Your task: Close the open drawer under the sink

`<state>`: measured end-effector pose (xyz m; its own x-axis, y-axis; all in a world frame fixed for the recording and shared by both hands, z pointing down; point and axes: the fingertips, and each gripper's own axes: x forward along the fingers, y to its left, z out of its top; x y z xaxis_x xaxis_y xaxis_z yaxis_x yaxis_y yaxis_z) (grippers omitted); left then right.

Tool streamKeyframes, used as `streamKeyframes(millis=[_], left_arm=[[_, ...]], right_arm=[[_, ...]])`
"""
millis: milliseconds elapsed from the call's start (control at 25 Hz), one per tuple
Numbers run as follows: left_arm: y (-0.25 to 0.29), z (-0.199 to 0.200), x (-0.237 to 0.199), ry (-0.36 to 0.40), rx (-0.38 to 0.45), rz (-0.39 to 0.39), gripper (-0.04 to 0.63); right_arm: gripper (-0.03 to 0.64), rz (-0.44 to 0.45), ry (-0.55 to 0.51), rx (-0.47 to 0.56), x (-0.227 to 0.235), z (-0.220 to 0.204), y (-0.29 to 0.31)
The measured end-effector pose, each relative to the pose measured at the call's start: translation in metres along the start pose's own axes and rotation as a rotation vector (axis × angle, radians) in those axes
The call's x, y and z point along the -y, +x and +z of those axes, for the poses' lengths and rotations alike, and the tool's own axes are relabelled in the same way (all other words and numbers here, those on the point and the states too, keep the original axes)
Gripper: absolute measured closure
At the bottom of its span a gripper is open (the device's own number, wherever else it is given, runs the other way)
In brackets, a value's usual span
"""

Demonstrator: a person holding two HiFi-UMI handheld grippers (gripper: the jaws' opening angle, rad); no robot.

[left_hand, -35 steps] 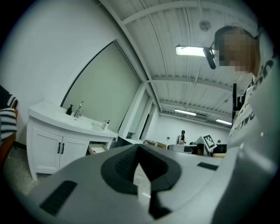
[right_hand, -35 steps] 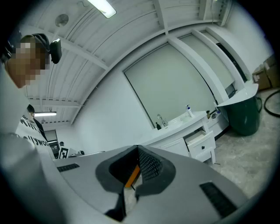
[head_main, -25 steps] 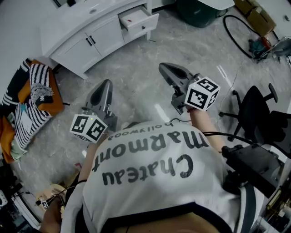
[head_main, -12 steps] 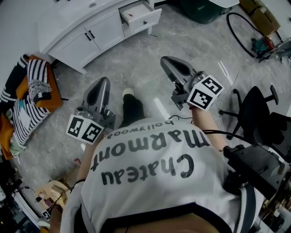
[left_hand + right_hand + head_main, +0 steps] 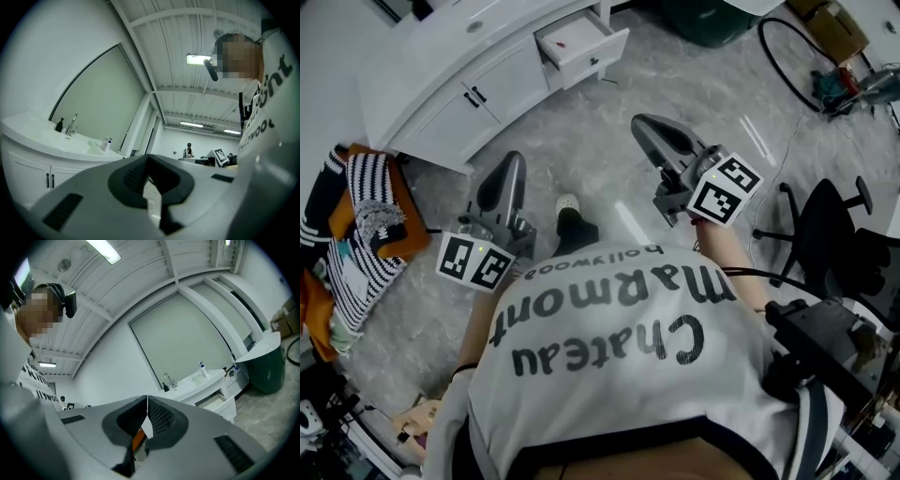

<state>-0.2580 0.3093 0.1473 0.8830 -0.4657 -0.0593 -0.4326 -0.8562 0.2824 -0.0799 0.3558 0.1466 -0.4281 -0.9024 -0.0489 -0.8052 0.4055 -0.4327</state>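
The white vanity [image 5: 441, 84] stands at the top left of the head view, with its top right drawer [image 5: 581, 42] pulled open. The drawer [image 5: 218, 404] also shows in the right gripper view, under the sink counter [image 5: 201, 379]. My left gripper [image 5: 515, 159] and right gripper [image 5: 639, 121] are held level over the floor, both well short of the vanity. The left gripper [image 5: 149, 157] has its tips together with nothing in them. So does the right gripper [image 5: 147, 398]. The left gripper view shows the vanity doors [image 5: 42, 173], but the drawer is hidden there.
A pile of striped clothes [image 5: 366, 234] lies on the floor at the left. A black office chair [image 5: 825, 225] stands at the right, with a green bin [image 5: 703, 23] and cables [image 5: 797, 66] at the back right. The person's foot [image 5: 567, 204] is between the grippers.
A foot has stepped forward between the grippers, and the clothes pile has slid down the picture as the person walks toward the vanity. Both grippers moved along, still shut.
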Motion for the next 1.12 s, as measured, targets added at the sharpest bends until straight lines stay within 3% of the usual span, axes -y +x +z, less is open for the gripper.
streamKeyframes(millis=[200,440,800,1120], left_arm=[[0.044,0.034,-0.047,0.014,0.009,-0.042,0.588],[0.109,0.066,-0.144,0.0,-0.013,-0.054,0.588],[0.123,0.081,-0.142,0.06,-0.003,-0.094,0.586],[0.126,0.08,-0.142,0.066,0.009,-0.103,0.586]], right_arm=[[0.604,-0.014,0.001,0.029,0.024,0.028,0.049],[0.604,-0.074,-0.02,0.041,0.072,0.057,0.139],[0.604,-0.098,-0.058,0.104,0.077,0.072,0.135],[0.604,-0.11,-0.062,0.116,0.082,0.073,0.133]])
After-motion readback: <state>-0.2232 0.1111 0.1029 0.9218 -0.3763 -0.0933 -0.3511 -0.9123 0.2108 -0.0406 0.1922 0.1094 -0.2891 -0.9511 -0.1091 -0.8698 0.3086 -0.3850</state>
